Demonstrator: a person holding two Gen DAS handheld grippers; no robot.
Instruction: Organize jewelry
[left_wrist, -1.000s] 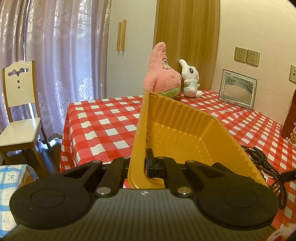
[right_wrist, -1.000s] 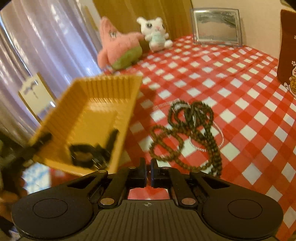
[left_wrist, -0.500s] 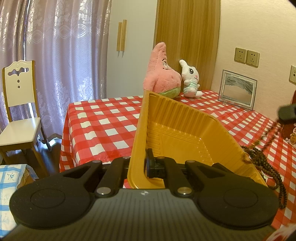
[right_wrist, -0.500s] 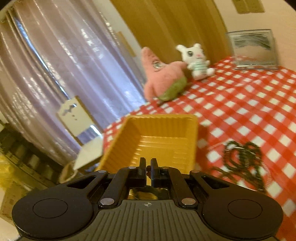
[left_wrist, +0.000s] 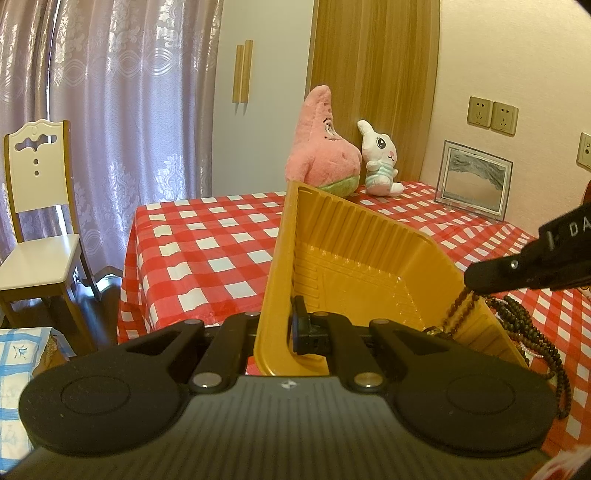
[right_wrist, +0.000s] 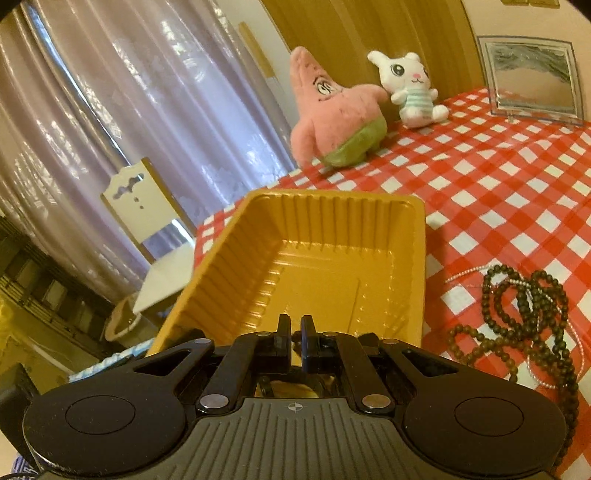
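Holding the yellow tray (left_wrist: 354, 266) by its near wall, my left tongs (left_wrist: 291, 328) are clamped tight on the plastic rim at lower centre of the left view; the tray is lifted and tilted, off the checked tablecloth (left_wrist: 207, 251).

My right tongs (right_wrist: 295, 332) are closed over the tray's near edge. In the left view they enter from the right edge of the frame with a strand of brown beads (left_wrist: 460, 312) hanging from their tips down into the tray's right corner. I judge this to be one bracelet or necklace in transit, pinched and about to be dropped.

Done, as far as I can see: nothing rests on the visible part of the tray floor; its near end is hidden behind the tongs.

Left to do: release this strand, then collect the heap of dark bead necklaces (right_wrist: 524, 314) and the thin pale chain (right_wrist: 461, 275) lying tangled on the cloth at the right of the right view, just beside the tray. The soft toys (left_wrist: 325, 147) and picture frame (left_wrist: 472, 181) at the back play no part.
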